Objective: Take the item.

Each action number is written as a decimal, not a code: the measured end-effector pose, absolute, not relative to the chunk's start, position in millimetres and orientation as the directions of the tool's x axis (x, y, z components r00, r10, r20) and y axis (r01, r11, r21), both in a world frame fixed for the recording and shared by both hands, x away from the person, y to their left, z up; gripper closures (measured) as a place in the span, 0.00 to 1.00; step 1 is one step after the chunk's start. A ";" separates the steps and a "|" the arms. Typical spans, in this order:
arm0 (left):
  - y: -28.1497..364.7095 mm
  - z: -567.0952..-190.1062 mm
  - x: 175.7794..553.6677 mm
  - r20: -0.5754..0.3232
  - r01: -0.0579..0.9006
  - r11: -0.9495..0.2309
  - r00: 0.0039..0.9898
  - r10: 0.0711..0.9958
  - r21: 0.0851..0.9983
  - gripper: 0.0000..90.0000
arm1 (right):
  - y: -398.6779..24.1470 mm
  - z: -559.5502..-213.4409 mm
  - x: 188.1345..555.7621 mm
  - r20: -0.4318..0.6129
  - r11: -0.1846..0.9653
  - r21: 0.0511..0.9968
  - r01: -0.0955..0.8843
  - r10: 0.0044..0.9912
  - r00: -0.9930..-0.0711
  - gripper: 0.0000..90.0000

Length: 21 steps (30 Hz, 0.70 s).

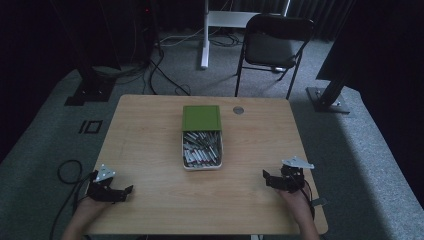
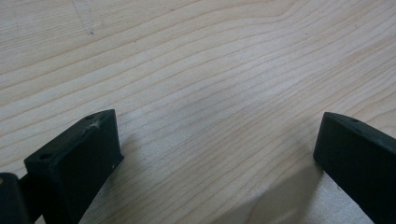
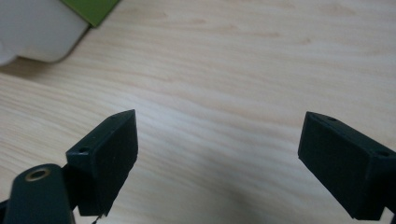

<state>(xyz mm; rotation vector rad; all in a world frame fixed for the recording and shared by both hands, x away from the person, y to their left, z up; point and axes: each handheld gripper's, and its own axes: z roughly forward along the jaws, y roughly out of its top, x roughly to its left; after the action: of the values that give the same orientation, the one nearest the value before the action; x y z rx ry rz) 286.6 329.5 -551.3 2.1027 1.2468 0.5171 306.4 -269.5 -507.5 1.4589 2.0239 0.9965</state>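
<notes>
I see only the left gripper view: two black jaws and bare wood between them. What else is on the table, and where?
Observer: In the high view a white tray full of small metal-looking pieces sits at the middle of the table.
Operator: Is the tray covered?
Observer: Partly. A green lid lies over its far end; the near part is uncovered.
Operator: Where is the other gripper?
Observer: The right gripper rests near the table's front right corner, jaws wide apart, nothing between them. The left gripper is at the front left, also open.
Operator: Does the right gripper see the tray?
Observer: Yes, a white corner of it with a bit of green lid is at the top left of the right gripper view.
</notes>
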 end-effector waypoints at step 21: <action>329.5 -551.2 286.6 0.014 0.633 -0.352 0.475 0.880 0.689 0.01 | -211.9 -465.0 330.2 0.034 0.275 0.805 0.526 0.863 -0.503 0.15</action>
<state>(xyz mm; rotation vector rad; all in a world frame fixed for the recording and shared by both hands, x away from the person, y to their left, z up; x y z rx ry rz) 286.6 329.5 -551.2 2.1038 1.2474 0.5161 330.2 -211.9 -465.0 1.2535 2.1389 1.1070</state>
